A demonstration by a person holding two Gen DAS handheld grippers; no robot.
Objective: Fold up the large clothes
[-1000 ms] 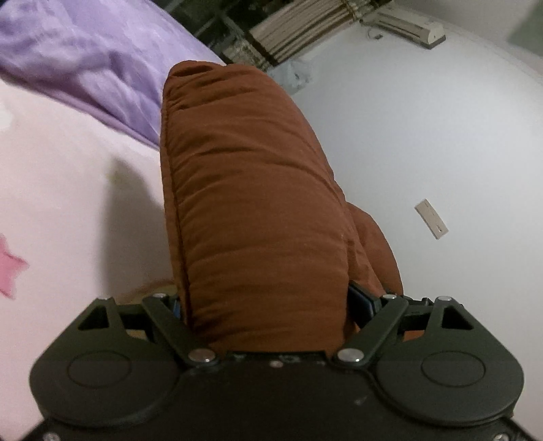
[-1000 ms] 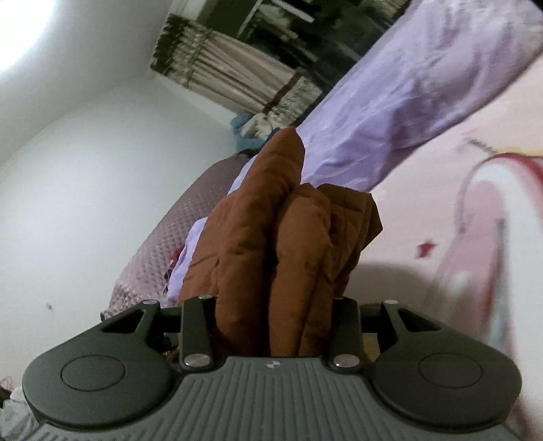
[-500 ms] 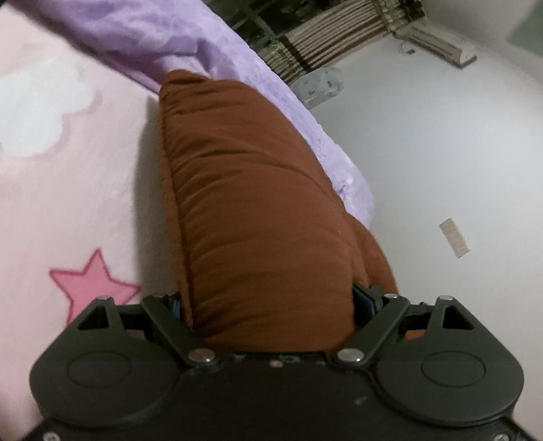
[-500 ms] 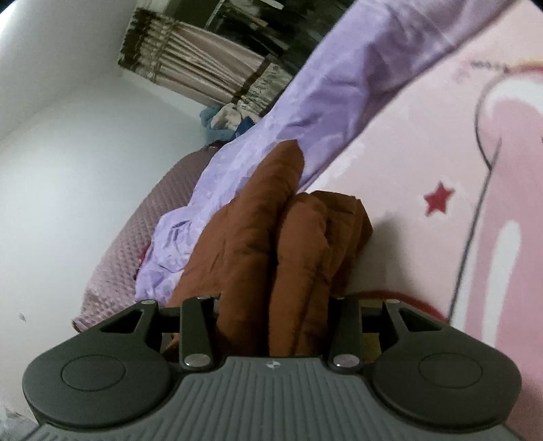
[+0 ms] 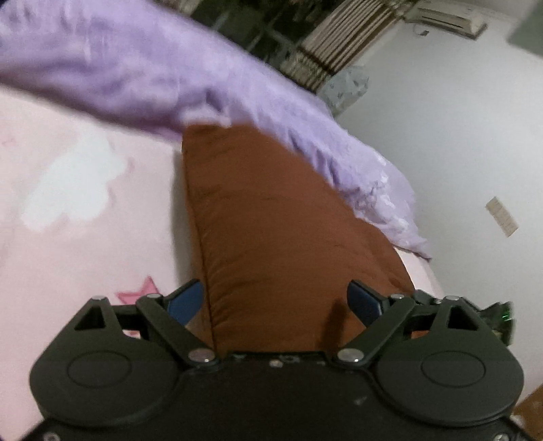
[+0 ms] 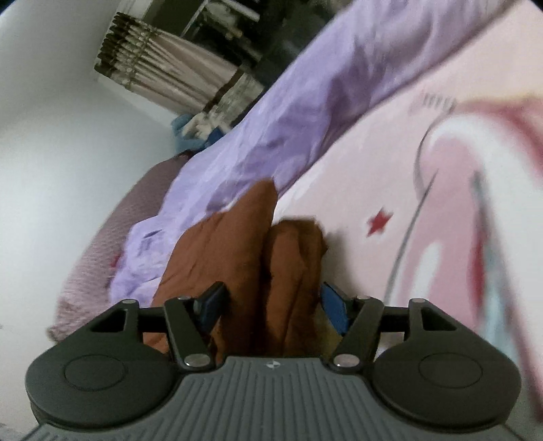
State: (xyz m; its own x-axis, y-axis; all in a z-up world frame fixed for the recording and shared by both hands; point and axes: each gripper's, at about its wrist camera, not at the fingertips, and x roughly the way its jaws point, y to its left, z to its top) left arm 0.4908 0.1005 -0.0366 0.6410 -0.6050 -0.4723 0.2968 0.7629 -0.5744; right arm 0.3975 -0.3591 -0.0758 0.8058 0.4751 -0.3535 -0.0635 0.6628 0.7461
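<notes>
A folded rust-brown padded garment (image 5: 268,230) lies on the pink bedspread (image 5: 68,244), its far end against a purple quilt (image 5: 169,78). My left gripper (image 5: 276,298) is open, its blue pads (image 5: 185,300) spread on either side of the garment's near end. In the right wrist view the same garment (image 6: 244,257) shows as two thick folds. My right gripper (image 6: 276,305) is open too, its blue pads (image 6: 334,307) standing apart from the folds.
The purple quilt (image 6: 305,112) runs along the far side of the bed. A mauve pillow or blanket (image 6: 101,251) lies at the left. White walls, curtains (image 5: 342,44) and an air conditioner (image 5: 444,17) stand beyond the bed.
Both grippers have opened and let go of the brown garment, which now rests on the bed. The garment came down from held up to lying against the purple quilt.
</notes>
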